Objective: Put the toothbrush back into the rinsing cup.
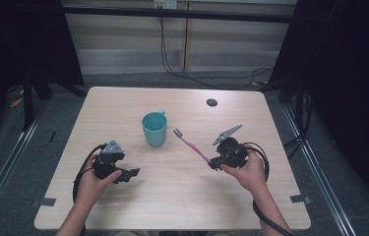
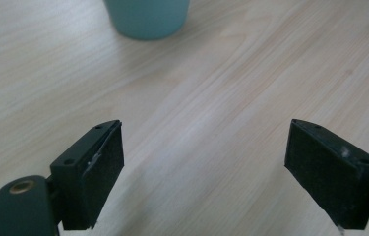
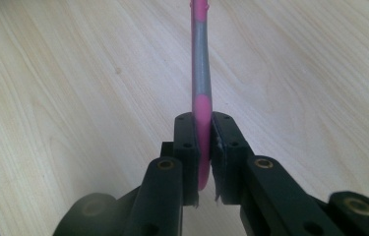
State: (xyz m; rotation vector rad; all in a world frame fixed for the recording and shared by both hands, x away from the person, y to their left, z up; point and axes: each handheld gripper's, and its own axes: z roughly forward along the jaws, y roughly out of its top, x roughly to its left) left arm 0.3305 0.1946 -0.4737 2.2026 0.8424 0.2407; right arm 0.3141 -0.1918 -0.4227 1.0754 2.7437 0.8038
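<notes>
A teal cup (image 1: 154,128) stands upright near the middle of the wooden table (image 1: 123,103); its base (image 2: 146,18) shows at the top of the left gripper view. My right gripper (image 1: 213,162) is shut on the handle end of a pink and grey toothbrush (image 1: 191,144), whose bristle head points toward the cup. In the right gripper view the toothbrush handle (image 3: 201,93) rises straight from between the pads. My left gripper (image 1: 132,174) sits left of the cup over bare wood, jaws wide apart with nothing between them (image 2: 204,172).
A small dark round disc (image 1: 211,102) lies at the table's far right. Cables trail from both grippers toward the near table edge. Black curtains and metal rails flank the table.
</notes>
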